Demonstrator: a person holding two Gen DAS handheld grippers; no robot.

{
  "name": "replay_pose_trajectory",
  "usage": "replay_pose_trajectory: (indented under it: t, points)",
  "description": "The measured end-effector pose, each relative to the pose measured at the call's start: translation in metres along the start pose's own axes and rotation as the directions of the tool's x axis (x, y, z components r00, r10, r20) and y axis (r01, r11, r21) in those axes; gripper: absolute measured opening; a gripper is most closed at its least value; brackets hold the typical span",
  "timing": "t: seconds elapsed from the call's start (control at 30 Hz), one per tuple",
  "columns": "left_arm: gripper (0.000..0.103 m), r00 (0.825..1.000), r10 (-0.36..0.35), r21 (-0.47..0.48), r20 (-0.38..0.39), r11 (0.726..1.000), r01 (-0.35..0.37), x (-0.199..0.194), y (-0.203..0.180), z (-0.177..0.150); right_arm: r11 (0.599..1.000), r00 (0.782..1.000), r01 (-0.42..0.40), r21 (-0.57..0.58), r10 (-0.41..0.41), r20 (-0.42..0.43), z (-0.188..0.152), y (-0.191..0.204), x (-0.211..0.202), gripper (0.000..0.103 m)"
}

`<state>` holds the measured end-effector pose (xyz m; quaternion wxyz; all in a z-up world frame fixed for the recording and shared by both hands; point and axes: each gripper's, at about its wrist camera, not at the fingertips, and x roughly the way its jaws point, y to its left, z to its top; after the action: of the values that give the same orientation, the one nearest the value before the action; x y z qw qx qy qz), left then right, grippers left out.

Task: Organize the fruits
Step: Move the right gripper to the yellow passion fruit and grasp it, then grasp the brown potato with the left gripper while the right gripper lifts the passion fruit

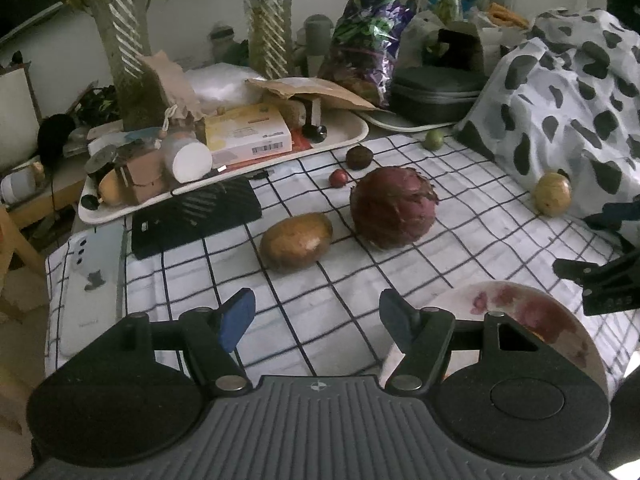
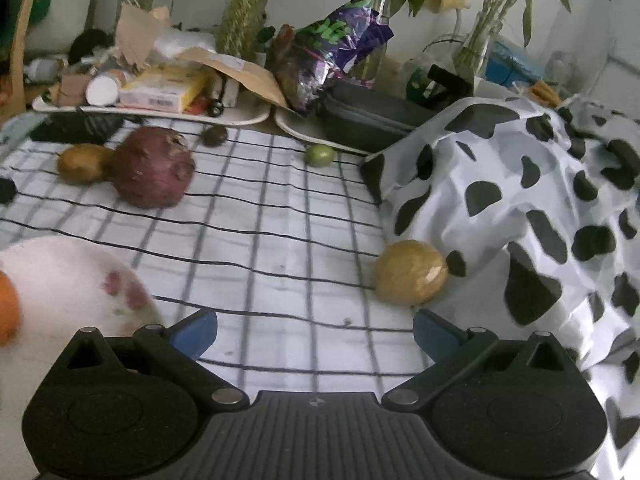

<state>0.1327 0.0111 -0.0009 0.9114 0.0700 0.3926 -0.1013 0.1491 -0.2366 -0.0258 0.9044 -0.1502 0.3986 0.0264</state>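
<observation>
On the checked cloth lie a brown oblong fruit (image 1: 296, 240), a large purple round one (image 1: 394, 207), a small red one (image 1: 339, 177), a dark round one (image 1: 359, 157), a small green one (image 1: 433, 139) and a yellow-brown one (image 1: 553, 193). My left gripper (image 1: 316, 316) is open and empty, above the cloth just short of the brown fruit. A white flowered plate (image 1: 520, 308) lies at its right. My right gripper (image 2: 316, 332) is open and empty; the yellow-brown fruit (image 2: 411, 272) lies just ahead on its right. The plate (image 2: 68, 280) holds an orange fruit (image 2: 8, 308).
A cow-spotted cloth (image 1: 568, 92) is heaped at the right. A cluttered white tray (image 1: 224, 184), a black flat device (image 1: 192, 216), a phone (image 1: 92, 280), a dark case (image 1: 436, 92), a snack bag (image 1: 368, 40) and plants line the back and left.
</observation>
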Motion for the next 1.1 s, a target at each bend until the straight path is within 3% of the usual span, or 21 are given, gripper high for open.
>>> replay_pose_trajectory:
  t: [0.37,0.47,0.6,0.8,1.1]
  points:
    - [0.067,1.000,0.015,0.016,-0.012,1.000,-0.015,0.014,0.011,0.021,0.997,1.000,0.019,-0.080,-0.017,0.025,0.002,-0.033,0.041,0.102]
    - [0.067,1.000,0.021,0.037,-0.019,0.999,-0.020,0.019,0.011,0.024,0.994,0.999,0.033,-0.106,-0.030,0.024,0.005,-0.040,0.054,0.092]
    - [0.067,0.999,0.018,0.052,-0.030,0.999,-0.016,0.027,0.012,0.027,0.994,0.999,0.045,-0.102,-0.043,0.019,0.008,-0.052,0.070,0.088]
    - [0.067,0.999,0.019,0.088,-0.037,0.996,-0.016,0.035,0.011,0.030,0.997,1.000,0.003,-0.077,-0.004,-0.010,0.011,-0.067,0.087,0.074]
    - [0.067,0.999,0.004,0.125,-0.054,0.992,0.003,0.045,0.017,0.030,0.997,0.999,-0.035,-0.064,0.034,-0.016,0.016,-0.073,0.093,0.067]
